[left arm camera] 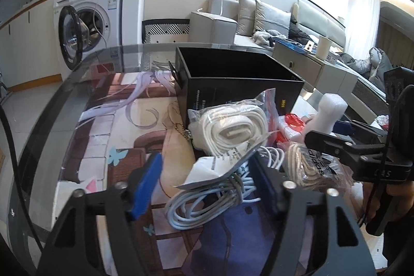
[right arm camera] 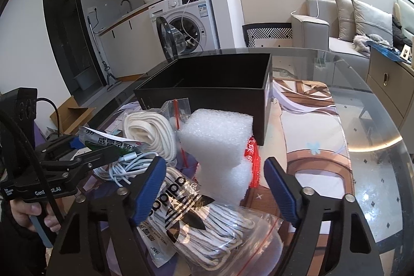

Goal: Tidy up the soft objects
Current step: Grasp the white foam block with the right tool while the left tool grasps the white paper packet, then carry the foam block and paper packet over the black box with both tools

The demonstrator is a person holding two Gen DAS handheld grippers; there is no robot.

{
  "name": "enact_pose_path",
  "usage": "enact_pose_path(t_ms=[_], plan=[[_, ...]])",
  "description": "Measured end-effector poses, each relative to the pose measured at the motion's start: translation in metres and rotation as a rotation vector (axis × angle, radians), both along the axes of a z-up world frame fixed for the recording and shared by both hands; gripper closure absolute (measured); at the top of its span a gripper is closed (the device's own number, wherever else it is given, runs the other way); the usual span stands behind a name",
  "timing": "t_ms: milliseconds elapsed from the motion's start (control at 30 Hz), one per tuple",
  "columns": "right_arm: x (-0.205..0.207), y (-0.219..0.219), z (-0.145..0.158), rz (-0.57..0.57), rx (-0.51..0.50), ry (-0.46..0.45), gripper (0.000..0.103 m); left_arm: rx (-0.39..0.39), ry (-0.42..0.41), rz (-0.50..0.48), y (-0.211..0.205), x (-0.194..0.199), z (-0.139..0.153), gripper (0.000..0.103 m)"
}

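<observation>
Between the right tool's (right arm camera: 214,188) half-parted pads, gripping nothing, lies the bagged laces (right arm camera: 207,221); the left tool (left arm camera: 204,188) likewise straddles the white cable (left arm camera: 207,201) — both poised to lift. Beyond, the black box (right arm camera: 207,92) waits open.

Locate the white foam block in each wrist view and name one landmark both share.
Left wrist view: white foam block at right, beyond the bagged laces.
Right wrist view: foam block at centre, ahead of the tool's fingers.
Shared landmark: black box just behind it.
</observation>
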State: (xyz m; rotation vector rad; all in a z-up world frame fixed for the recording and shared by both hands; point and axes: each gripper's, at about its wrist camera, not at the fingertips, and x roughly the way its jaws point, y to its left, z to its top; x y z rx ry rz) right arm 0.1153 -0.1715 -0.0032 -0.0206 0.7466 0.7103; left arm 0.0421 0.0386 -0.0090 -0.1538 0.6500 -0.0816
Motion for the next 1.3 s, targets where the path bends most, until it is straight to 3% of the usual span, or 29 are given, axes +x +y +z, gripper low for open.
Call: enact_pose_path(t_ms=[300, 600, 1300], plan=[[0.001, -0.001, -0.001, 0.002, 0.000, 0.013, 0.059, -0.029, -0.017, -0.040, -0.003, -0.002, 0.003, 0.072], [-0.005, -0.004, 0.009, -0.005, 0.019, -0.045, 0.061, -0.040, -0.052, -0.051, -0.002, -0.007, 0.010, 0.080], [-0.001, -0.013, 0.052, 0.006, 0.104, -0.098, 0.061, -0.039, -0.150, -0.029, 0.002, -0.007, 0.055, 0.080]])
